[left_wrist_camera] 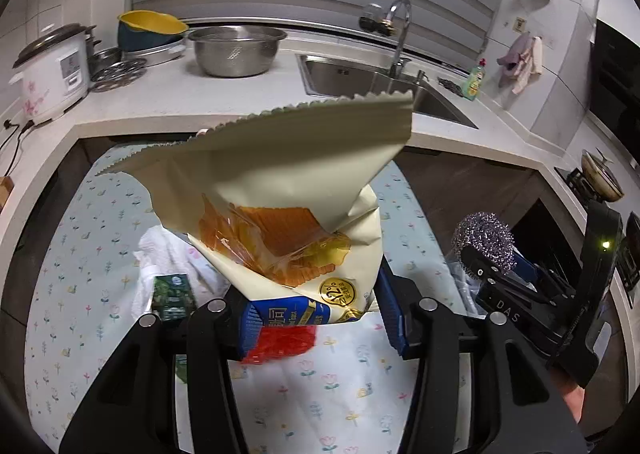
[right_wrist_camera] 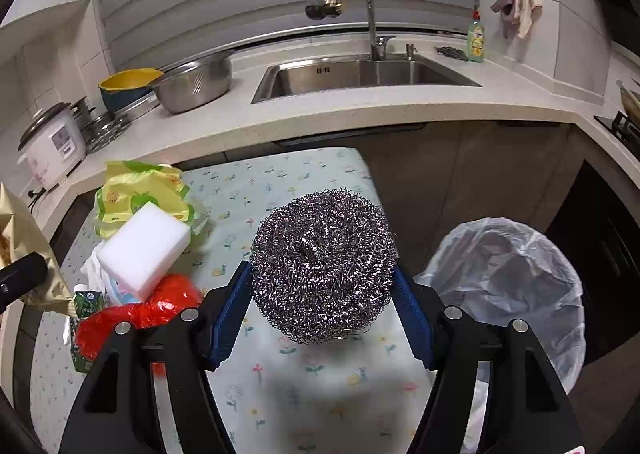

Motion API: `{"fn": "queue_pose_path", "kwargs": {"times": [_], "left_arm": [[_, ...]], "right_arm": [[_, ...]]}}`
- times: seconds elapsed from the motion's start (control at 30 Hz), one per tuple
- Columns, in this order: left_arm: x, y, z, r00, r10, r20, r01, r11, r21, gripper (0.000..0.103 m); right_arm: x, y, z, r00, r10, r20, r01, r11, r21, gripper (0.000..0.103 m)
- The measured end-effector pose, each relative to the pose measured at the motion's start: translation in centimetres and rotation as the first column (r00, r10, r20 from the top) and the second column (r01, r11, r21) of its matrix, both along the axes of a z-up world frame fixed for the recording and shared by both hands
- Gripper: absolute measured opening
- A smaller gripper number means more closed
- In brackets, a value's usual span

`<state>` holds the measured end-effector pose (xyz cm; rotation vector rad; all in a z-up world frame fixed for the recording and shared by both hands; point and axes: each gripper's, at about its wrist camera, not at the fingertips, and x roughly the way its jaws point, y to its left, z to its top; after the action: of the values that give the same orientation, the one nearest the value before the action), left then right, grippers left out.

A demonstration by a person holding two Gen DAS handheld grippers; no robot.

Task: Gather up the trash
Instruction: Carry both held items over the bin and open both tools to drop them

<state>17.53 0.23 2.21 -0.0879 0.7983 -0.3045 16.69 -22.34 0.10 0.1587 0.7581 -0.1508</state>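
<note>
My left gripper [left_wrist_camera: 320,318] is shut on a cream and blue toast bag [left_wrist_camera: 288,189], held up above the floral-cloth table [left_wrist_camera: 340,386]. My right gripper [right_wrist_camera: 322,310] is shut on a steel wool scrubber [right_wrist_camera: 322,266], held above the table's right side; it also shows in the left wrist view [left_wrist_camera: 484,242]. Left on the table lie a white sponge block [right_wrist_camera: 142,246], a red plastic bag [right_wrist_camera: 136,314], a yellow-green bag [right_wrist_camera: 140,189] and a small green carton [right_wrist_camera: 86,306]. A bin lined with a clear bag [right_wrist_camera: 508,286] stands right of the table.
The counter [right_wrist_camera: 320,109] runs behind the table with a sink [right_wrist_camera: 360,73], a tap, a steel bowl [right_wrist_camera: 196,83], a yellow bowl, a rice cooker [right_wrist_camera: 52,141] and a soap bottle. A stove with a pan sits at the far right.
</note>
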Motion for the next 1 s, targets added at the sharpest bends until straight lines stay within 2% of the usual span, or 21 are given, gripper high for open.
{"fn": "queue_pose_path", "kwargs": {"times": [0.27,0.53,0.73,1.0], "left_arm": [[-1.3,-9.9,-0.1,0.984,-0.179,-0.014,0.179,0.984,-0.004,0.047],[-2.1,-18.5,-1.9,0.950,-0.310,-0.040,0.310,0.951,0.009,0.047],[-2.7,-22.9,-3.6,0.928,-0.366,-0.066,0.369,0.929,0.026,0.047],[-1.8,-26.4,-6.6,0.903,-0.407,-0.135,0.415,0.909,0.040,0.049]], "right_arm": [[-5.5,-7.4,2.3,0.993,-0.116,0.031,0.118,0.992,-0.046,0.066],[-9.0,-13.6,1.5,0.975,-0.224,0.011,0.224,0.973,-0.048,0.066],[-10.1,-16.5,0.2,0.962,-0.272,-0.011,0.271,0.962,-0.040,0.066],[-10.1,-18.2,-1.7,0.955,-0.292,-0.045,0.291,0.956,-0.029,0.066]]}}
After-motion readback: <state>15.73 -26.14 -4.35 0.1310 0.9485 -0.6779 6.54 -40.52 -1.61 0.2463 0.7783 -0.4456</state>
